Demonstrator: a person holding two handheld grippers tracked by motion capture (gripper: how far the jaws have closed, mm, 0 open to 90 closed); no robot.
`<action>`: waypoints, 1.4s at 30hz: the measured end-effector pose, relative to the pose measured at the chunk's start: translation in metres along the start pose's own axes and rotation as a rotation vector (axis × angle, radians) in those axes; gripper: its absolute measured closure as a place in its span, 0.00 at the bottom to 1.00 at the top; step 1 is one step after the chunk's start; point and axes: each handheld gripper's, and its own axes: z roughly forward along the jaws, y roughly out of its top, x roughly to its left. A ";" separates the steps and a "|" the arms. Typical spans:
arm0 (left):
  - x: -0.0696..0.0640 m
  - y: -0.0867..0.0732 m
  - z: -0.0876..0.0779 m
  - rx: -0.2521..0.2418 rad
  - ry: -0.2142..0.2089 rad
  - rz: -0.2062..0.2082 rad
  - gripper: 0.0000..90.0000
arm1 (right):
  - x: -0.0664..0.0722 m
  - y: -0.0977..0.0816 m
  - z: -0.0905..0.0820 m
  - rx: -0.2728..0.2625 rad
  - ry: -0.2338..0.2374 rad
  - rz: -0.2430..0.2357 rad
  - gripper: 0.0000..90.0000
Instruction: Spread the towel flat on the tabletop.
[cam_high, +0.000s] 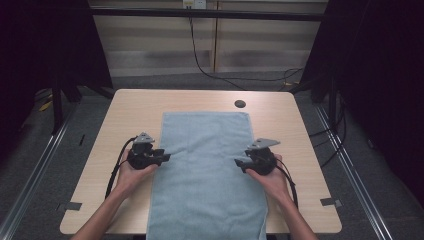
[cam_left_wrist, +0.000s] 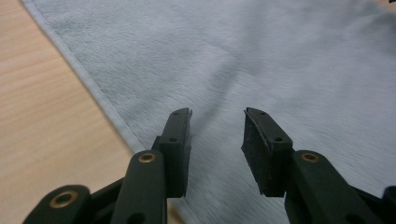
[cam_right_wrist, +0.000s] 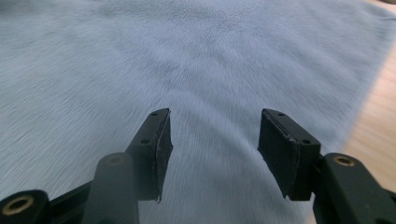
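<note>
A light blue towel (cam_high: 205, 165) lies flat along the middle of the wooden table (cam_high: 125, 115), its near end hanging over the front edge. My left gripper (cam_high: 165, 156) sits at the towel's left edge, jaws open and pointing inward, nothing between them. In the left gripper view the towel (cam_left_wrist: 261, 60) spreads under the open left gripper (cam_left_wrist: 217, 135), with its hem running diagonally. My right gripper (cam_high: 239, 163) is at the towel's right edge, open and pointing inward. In the right gripper view the towel (cam_right_wrist: 187, 65) lies below the open right gripper (cam_right_wrist: 215, 140).
A dark round cable hole (cam_high: 240, 104) sits in the table near the towel's far right corner. Bare wood (cam_left_wrist: 42, 121) lies left of the towel. Cables (cam_high: 210, 70) trail on the floor behind the table. Metal rails (cam_high: 345, 165) run along both sides.
</note>
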 end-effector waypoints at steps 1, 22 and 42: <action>0.003 -0.001 0.004 -0.010 0.008 -0.028 0.67 | -0.001 0.003 0.009 0.006 0.007 0.014 0.49; -0.062 -0.053 -0.036 0.081 -0.133 0.098 0.66 | 0.049 -0.065 -0.047 0.053 0.061 -0.029 0.46; -0.020 -0.018 -0.025 -0.043 -0.094 -0.013 0.58 | 0.017 -0.026 -0.036 -0.031 0.051 0.038 0.44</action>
